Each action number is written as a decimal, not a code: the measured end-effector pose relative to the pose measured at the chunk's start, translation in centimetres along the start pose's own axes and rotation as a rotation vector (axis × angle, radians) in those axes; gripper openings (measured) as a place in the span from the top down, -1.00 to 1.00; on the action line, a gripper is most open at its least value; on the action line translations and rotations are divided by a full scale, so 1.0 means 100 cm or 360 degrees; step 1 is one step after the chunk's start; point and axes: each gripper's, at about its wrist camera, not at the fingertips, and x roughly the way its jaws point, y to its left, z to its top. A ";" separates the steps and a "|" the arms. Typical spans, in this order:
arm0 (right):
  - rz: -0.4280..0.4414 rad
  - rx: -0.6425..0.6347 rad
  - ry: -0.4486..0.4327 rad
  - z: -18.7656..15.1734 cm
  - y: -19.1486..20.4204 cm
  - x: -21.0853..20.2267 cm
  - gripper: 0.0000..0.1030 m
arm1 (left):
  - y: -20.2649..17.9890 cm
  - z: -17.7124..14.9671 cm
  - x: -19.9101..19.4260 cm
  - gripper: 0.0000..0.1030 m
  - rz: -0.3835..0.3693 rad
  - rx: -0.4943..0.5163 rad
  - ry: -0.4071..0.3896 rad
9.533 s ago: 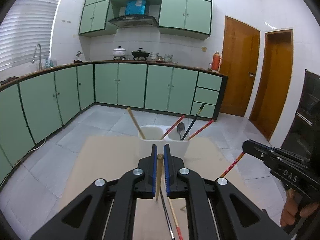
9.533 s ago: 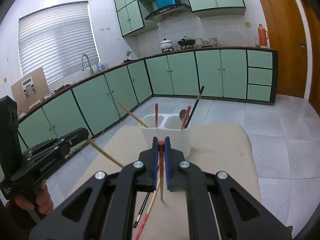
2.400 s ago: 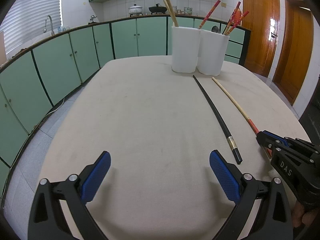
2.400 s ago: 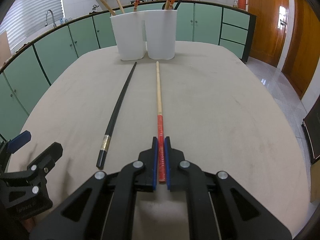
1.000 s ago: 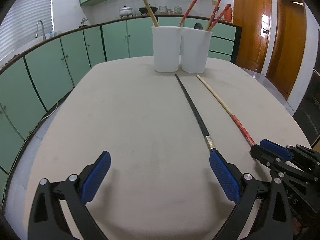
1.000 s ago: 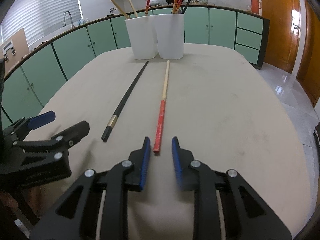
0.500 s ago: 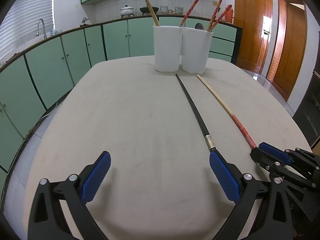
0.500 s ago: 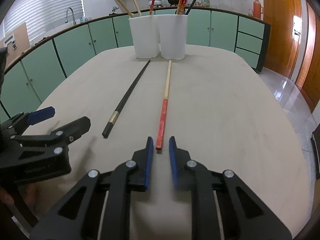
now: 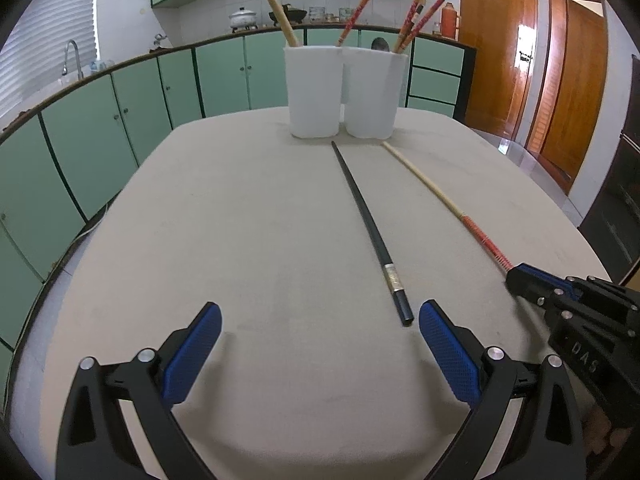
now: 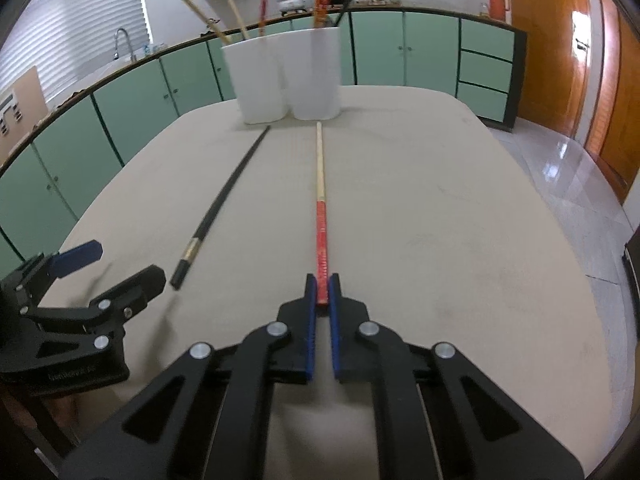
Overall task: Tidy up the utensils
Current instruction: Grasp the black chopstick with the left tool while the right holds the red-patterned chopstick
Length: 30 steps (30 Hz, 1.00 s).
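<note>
I count two chopsticks lying loose, one black chopstick [image 9: 370, 228] and one red-handled chopstick [image 10: 321, 216], two white holders [image 9: 316, 92], and my two claws.

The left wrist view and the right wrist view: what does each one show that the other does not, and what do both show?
Only the left wrist view shows the left gripper from behind, jaws wide open over bare table beside the black chopstick.

Only the right wrist view shows the right gripper closed on the red end of the red-handled chopstick; its jaws have just been closing on it.

Both show the beige table, both loose chopsticks lying apart, pointing at the white holder, and the chopsticks standing in it.
</note>
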 end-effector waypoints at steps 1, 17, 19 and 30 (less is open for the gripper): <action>-0.0004 0.0001 -0.0001 0.000 -0.001 -0.001 0.90 | -0.001 0.000 0.002 -0.86 -0.0004 -0.0009 0.0010; -0.0037 -0.0024 -0.0023 0.012 0.002 -0.005 0.90 | -0.028 0.005 0.012 0.24 -0.0002 0.0020 0.0034; -0.0039 -0.0017 -0.0015 0.013 0.001 -0.004 0.90 | -0.030 0.006 0.011 0.80 -0.0050 0.0031 0.0033; -0.0086 -0.0066 0.0001 0.027 0.016 -0.013 0.90 | -0.017 0.015 -0.013 0.87 -0.0050 0.0003 -0.0023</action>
